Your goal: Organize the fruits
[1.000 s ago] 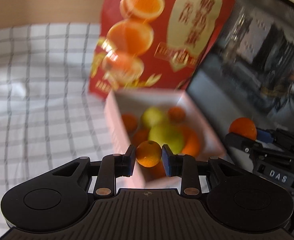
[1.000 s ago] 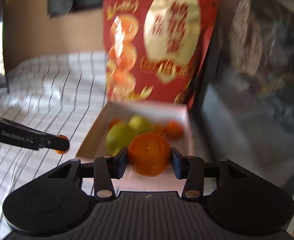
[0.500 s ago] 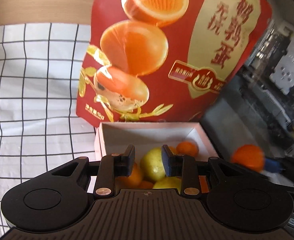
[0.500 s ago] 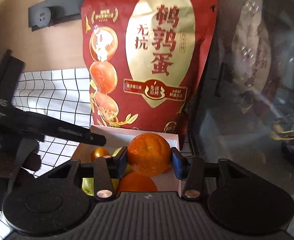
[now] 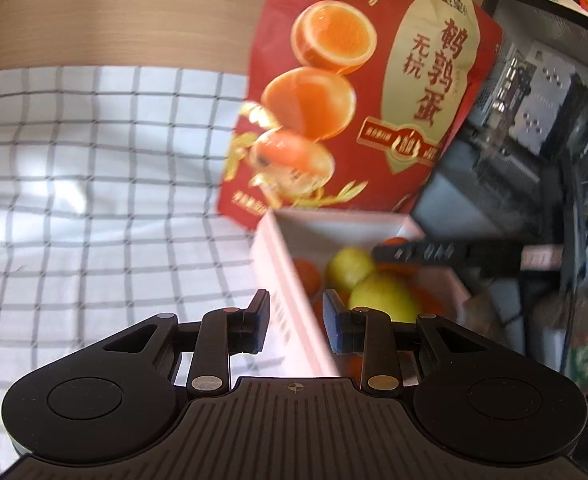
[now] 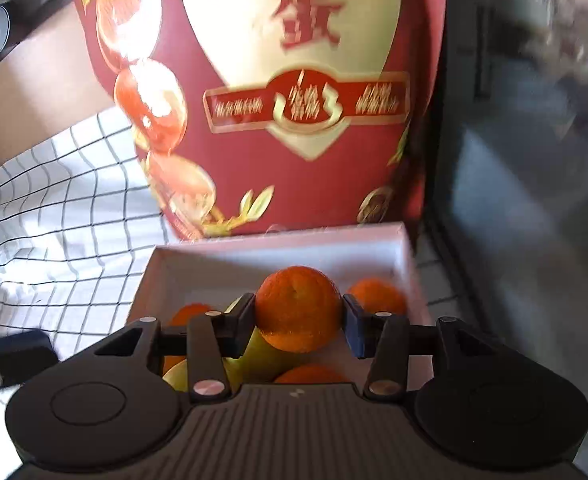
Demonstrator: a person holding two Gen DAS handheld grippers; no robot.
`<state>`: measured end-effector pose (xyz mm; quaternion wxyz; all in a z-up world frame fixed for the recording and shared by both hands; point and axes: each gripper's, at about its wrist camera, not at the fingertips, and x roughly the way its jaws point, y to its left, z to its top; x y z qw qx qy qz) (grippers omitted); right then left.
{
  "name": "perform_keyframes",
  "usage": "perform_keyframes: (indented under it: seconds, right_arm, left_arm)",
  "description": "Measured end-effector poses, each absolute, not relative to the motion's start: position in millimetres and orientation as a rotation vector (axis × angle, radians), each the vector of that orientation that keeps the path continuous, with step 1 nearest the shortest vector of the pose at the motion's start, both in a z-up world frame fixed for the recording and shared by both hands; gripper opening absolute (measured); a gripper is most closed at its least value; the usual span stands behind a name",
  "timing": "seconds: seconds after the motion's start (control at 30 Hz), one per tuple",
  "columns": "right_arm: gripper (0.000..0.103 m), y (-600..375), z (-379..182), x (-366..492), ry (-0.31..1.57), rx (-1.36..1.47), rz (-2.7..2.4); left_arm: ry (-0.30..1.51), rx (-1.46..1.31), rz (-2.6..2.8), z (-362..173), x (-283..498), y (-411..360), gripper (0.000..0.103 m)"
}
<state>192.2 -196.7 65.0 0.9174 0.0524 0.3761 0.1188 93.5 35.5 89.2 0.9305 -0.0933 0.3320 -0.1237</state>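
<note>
Left gripper [image 5: 296, 322]: now empty, jaws parted, pulled back over the near-left rim of the pale pink cardboard box [image 5: 290, 320]; small orange held a second ago now gone from the jaws, presumably dropped among the yellow-green pears [image 5: 381, 298] inside. Right gripper [image 6: 297, 320]: still clamped on a round orange mandarin [image 6: 297, 307], now low over the box's middle, closer to the tall red snack pouch [image 6: 294, 100] behind the far edge. Release likely next.

Left gripper [image 5: 295, 320]: matte black body; two round caps flanking a ribbed centre plate with a small crosshair mark; silver rivets behind the fingers [image 5: 260, 318]; blue pads; right gripper [image 6: 298, 322]: same build, its fingers [image 6: 241, 324] dark.
</note>
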Motion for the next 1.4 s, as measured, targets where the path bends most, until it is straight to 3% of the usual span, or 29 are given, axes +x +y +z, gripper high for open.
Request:
perform_keyframes:
  seconds: [0.2,0.4,0.57,0.8,0.97,1.1,1.2,1.4]
  right_arm:
    - [0.055,-192.6,79.6,139.1,0.682,0.068,0.244]
    - [0.073,-181.8,82.3,40.8,0.574,-0.010,0.332]
    - [0.074,-164.9,56.9,-8.8,0.627,-0.063,0.370]
    - [0.074,-143.3,15.7,3.5,0.723,-0.071,0.278]
    - [0.074,-131.5,-2.1,16.7,0.751,-0.091,0.250]
    - [0.093,-128.6,-8.6,20.3,0.724,-0.116,0.175]
    - [0.101,-138.7,-12.7,22.8,0.722,-0.058,0.167]
    - [0.103,-142.9,-17.5,21.0,0.674,-0.066,0.171]
  left_arm:
    - [0.672,-0.129,-0.175,61.1,35.6,47.5,0.033]
    - [0.669,-0.086,-0.084,27.3,-11.1,51.3,0.033]
    - [0.691,-0.086,-0.040,9.6,-16.7,51.4,0.033]
    - [0.655,-0.022,-0.009,-2.3,-17.0,33.9,0.035]
    - [0.621,0.027,-0.014,-6.8,-13.2,20.9,0.043]
    - [0.609,0.024,-0.015,-8.0,-10.7,19.9,0.043]
    - [0.609,0.024,-0.010,-7.9,-7.9,19.3,0.044]
    - [0.610,0.030,-0.005,-8.3,-7.1,18.0,0.044]
